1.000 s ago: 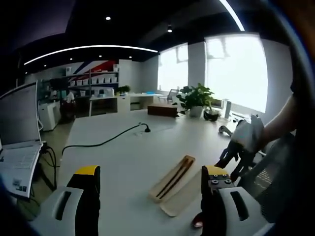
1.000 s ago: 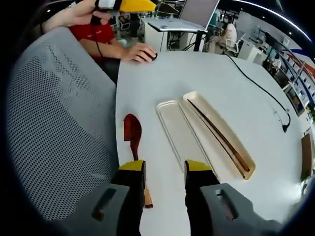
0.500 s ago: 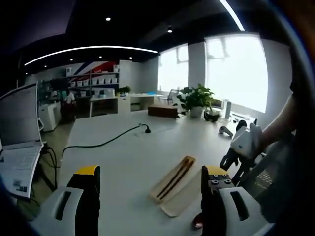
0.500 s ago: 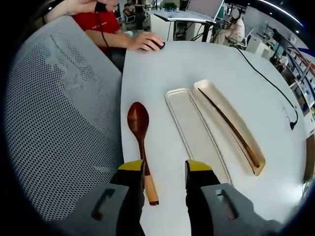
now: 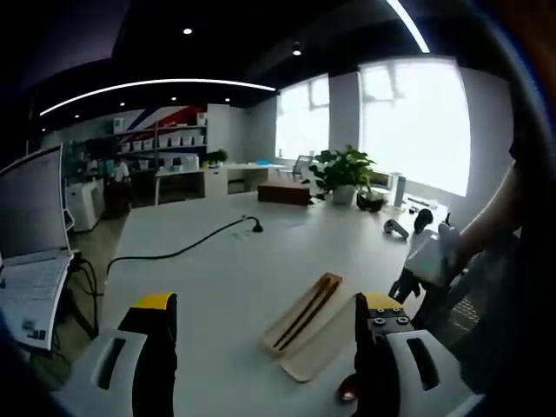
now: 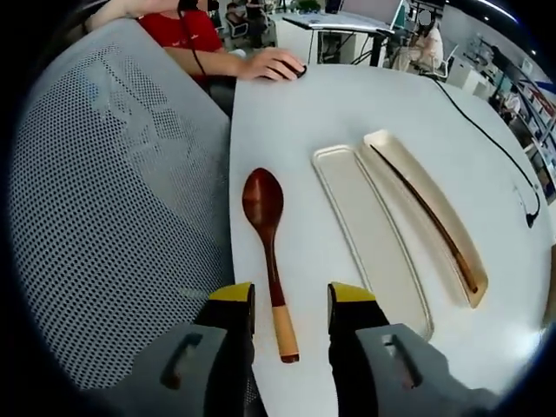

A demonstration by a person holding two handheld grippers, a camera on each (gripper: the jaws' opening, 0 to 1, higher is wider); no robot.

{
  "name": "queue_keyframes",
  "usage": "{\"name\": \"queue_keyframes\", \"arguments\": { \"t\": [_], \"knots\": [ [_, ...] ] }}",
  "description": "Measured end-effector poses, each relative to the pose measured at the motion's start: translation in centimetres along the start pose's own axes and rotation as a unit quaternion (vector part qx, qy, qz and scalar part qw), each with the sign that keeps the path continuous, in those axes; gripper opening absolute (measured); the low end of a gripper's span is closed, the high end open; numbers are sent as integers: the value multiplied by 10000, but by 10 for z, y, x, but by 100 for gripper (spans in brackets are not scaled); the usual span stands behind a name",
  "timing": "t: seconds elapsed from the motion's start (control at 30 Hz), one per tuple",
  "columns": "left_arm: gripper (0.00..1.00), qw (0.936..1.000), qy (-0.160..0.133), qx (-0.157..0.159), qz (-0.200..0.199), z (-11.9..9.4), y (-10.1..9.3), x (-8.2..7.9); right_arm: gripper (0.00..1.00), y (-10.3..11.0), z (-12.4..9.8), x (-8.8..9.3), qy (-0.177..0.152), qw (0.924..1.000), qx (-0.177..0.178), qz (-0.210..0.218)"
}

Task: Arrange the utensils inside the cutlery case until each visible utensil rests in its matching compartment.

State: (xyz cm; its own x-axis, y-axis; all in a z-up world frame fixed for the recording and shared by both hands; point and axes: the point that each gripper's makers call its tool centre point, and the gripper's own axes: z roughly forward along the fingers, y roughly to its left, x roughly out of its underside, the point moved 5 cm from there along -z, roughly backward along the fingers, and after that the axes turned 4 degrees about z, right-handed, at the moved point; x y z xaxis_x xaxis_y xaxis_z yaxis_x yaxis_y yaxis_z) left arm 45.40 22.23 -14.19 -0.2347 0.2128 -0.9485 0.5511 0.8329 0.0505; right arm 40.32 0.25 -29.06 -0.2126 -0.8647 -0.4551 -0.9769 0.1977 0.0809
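In the right gripper view, the right gripper (image 6: 285,306) hovers with jaws parted and empty over the light end of the wooden spoon (image 6: 268,244), which lies on the white desk (image 6: 347,113). At 2 o'clock from the spoon sits the cutlery case (image 6: 375,239), chopsticks (image 6: 430,221) in its far compartment. The left gripper (image 5: 262,309) is held open, gripping nothing.

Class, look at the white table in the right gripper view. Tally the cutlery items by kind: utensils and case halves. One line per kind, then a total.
Spoons: 1, the wooden spoon lying on the table beside the case.
Chopstick pairs: 1, the chopsticks in the far tray.
Case trays: 2, the far tray and the empty near tray.
Total: 4
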Motion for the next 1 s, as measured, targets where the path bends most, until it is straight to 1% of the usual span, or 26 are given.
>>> {"name": "queue_keyframes", "arguments": {
  "t": [0.2,0.6,0.73,0.8,0.9,0.97,1.0],
  "knots": [
    [87,10000,-2,-14,-4,0,1,0,30,2,1,-2,-29,10000,-10,-91],
    [87,10000,-35,-38,-27,0,2,-1,30,9,9,-3,75,9997,-149,-201],
    [87,10000,-21,-35,-19,-1,2,0,29,9,16,1,198,9993,-182,-268],
    [87,10000,-23,-45,-33,-1,3,0,29,9,19,2,301,9984,-222,-421],
    [87,10000,-36,-57,-47,-1,3,0,27,8,23,3,401,9976,-241,-512],
    [87,10000,-27,-45,-39,-1,3,0,26,8,26,2,447,9971,-265,-561],
    [87,10000,-23,-42,-32,-1,3,0,24,8,26,1,418,9972,-231,-577]
  ]
}}
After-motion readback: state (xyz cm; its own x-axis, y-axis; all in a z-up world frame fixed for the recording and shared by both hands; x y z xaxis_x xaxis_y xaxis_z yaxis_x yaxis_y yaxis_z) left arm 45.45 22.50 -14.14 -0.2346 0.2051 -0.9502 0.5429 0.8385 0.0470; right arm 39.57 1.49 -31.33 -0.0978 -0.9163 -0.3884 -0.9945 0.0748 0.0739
